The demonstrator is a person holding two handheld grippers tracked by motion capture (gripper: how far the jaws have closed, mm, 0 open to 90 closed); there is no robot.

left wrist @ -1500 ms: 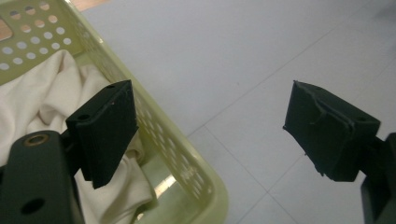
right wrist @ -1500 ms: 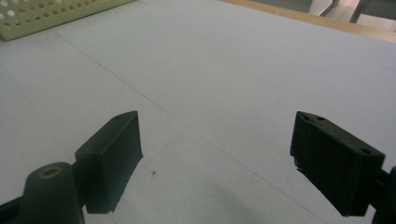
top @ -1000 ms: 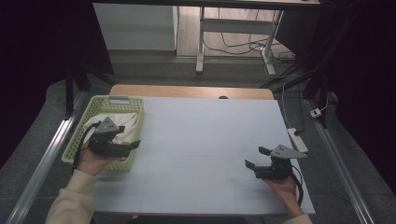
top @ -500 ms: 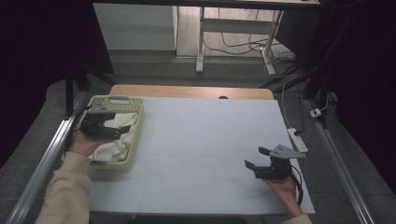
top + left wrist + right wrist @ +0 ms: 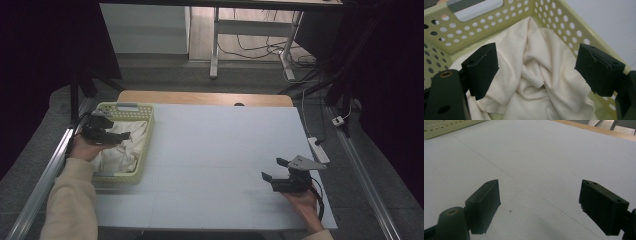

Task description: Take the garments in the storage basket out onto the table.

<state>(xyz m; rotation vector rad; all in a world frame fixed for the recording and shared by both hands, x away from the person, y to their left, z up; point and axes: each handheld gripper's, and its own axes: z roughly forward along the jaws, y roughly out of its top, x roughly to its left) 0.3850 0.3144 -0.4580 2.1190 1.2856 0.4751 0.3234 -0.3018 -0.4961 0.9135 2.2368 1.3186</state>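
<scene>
A pale green perforated basket (image 5: 145,145) is sitting at the left edge of the white table (image 5: 220,150), holding a crumpled cream cloth (image 5: 536,82) that is lying loose inside it. The left gripper (image 5: 125,135) is hovering over that cloth with its jaws spread wide and nothing between them, having shifted from the basket's near end toward its far end since a second ago. The right gripper (image 5: 272,169) is resting near the table's right edge, jaws likewise released and empty, unmoved.
</scene>
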